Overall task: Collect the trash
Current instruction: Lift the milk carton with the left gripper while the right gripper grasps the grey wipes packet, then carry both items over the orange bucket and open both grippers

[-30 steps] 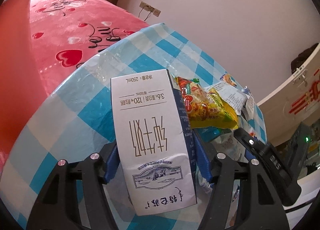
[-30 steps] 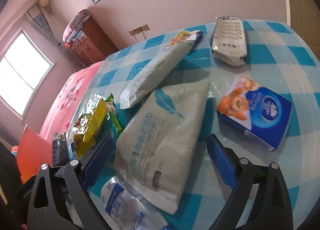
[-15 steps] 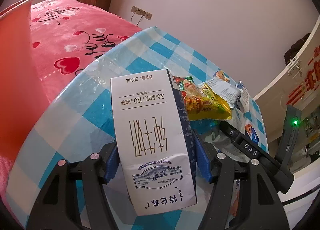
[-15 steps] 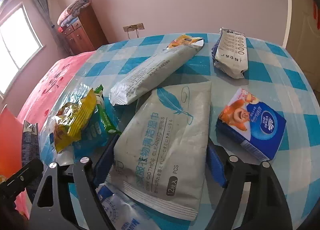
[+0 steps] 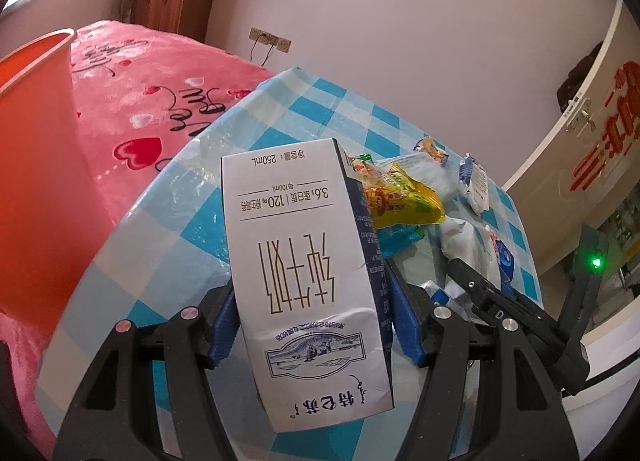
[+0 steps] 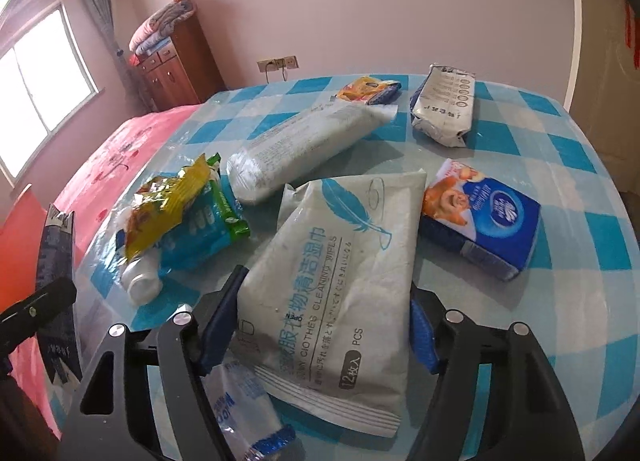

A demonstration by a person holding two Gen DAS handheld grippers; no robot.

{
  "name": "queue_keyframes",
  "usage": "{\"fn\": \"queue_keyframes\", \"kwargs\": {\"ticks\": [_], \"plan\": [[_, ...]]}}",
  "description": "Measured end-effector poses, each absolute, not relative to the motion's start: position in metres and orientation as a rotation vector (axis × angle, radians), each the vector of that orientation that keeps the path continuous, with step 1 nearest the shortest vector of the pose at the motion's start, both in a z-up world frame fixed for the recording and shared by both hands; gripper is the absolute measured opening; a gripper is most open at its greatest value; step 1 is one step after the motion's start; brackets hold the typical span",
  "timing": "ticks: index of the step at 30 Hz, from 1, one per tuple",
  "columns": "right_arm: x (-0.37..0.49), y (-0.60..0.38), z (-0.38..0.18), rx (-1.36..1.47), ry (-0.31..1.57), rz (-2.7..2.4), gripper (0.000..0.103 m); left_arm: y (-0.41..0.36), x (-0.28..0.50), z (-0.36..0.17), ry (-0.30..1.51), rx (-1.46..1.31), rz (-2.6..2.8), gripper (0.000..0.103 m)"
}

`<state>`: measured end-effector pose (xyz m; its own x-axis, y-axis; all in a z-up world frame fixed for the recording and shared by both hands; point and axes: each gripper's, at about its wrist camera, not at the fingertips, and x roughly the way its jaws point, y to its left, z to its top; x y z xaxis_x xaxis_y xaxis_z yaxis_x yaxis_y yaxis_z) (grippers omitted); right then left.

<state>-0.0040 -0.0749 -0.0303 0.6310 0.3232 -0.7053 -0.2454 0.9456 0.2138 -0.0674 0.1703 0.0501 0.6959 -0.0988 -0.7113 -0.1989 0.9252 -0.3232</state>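
Note:
My left gripper (image 5: 316, 321) is shut on a white and blue milk carton (image 5: 304, 261) and holds it above the left edge of the blue checked table (image 5: 168, 221). The carton also shows at the left of the right wrist view (image 6: 54, 257). An orange bin (image 5: 36, 165) stands to the left of the table. My right gripper (image 6: 320, 321) is shut on a grey wet-wipes pack (image 6: 336, 285) that lies on the table.
On the table lie a yellow snack bag (image 6: 172, 205), a long white pack (image 6: 308, 149), a blue tissue pack (image 6: 480, 217), a grey pouch (image 6: 444, 109) and a small plastic wrapper (image 6: 240, 409). A pink bed (image 5: 160, 101) is beyond the bin.
My right gripper has closed in on the wet-wipes pack and now grips its sides. My left gripper, still holding the carton, has lifted and tilted; the bin has come further into view.

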Motion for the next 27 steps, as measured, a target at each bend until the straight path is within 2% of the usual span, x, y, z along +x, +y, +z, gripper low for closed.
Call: {"fn": "queue_keyframes", "kwargs": {"ticks": [15, 27], "plan": [[-0.048, -0.08, 0.022, 0.099, 0.701, 0.335, 0.07, 0.171, -0.092, 0.088, 0.698, -0.307, 0.075, 0.066], [-0.07, -0.034, 0.083, 0.113, 0.627, 0.48, 0.071, 0.2, -0.118, 0.13, 0.587, -0.264, 0.132, 0.066]]}}
